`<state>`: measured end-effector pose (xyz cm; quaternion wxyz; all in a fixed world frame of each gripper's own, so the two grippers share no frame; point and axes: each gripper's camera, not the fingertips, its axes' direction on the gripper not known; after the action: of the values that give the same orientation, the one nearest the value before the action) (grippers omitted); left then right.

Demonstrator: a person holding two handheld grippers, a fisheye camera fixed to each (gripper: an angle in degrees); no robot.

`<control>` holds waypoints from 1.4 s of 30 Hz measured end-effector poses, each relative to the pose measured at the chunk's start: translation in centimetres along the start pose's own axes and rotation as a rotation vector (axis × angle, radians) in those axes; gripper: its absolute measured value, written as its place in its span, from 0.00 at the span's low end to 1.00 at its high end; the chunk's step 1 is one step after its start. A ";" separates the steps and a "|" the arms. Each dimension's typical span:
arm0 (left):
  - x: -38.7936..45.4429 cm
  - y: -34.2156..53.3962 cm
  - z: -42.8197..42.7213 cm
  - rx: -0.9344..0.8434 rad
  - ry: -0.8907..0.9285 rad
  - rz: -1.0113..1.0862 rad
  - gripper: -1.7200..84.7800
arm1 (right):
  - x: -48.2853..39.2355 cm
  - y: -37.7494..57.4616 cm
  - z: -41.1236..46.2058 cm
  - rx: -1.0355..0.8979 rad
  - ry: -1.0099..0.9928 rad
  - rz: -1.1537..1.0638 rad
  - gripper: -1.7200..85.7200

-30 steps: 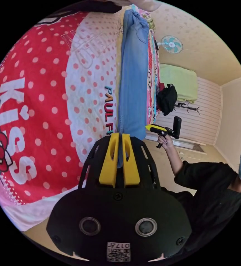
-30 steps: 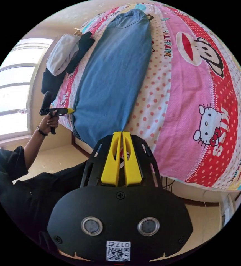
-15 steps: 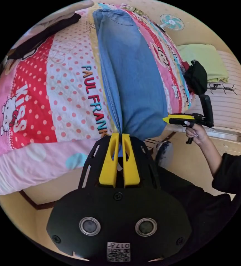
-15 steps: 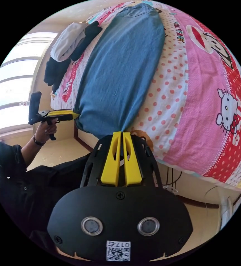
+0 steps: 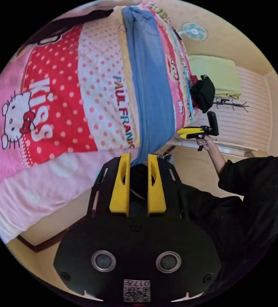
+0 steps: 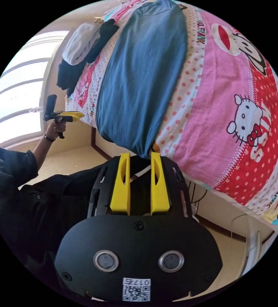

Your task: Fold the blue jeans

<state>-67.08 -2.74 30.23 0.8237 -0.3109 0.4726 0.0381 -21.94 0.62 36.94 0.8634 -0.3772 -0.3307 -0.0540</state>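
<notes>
the blue jeans (image 6: 145,73) lie lengthwise on the patterned bed cover (image 6: 241,96), legs stacked into one long strip, with the hem end hanging slightly over the near edge of the bed. the left gripper (image 5: 138,158) has its jaws spread apart and holds nothing; the hem edge sits just beyond the jaw tips. the right gripper (image 6: 139,156) is likewise spread and empty, with the hem corner just ahead of its tips. handling estimate: denim is soft but fairly heavy and thick, it should drape rather than stay rigid, and it is not fragile or slippery. doubled layers at the hem give the firmest purchase. recommended hold: one gripper at each corner of the hem, taking both leg layers together, so the strip can be carried toward the waistband without the layers sliding apart. view differences: the right gripper view shows the full width of the jeans, the back pocket near the far end, a pile of clothes (image 6: 81,51) at the far side of the bed, and a window (image 6: 14,105). the left gripper view shows the jeans edge-on, plus a wall fan (image 5: 193,31), a dark bag (image 5: 203,93) and a green cloth (image 5: 215,75).
</notes>
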 end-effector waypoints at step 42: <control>-6.0 -9.8 0.3 0.328 0.162 -0.063 0.12 | 20.0 -14.3 -5.3 0.113 -0.656 -0.124 0.17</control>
<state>-66.65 -9.05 39.76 0.8234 -0.1892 0.5273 -0.0905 -8.51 -10.04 55.40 0.7257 -0.3052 -0.6155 0.0360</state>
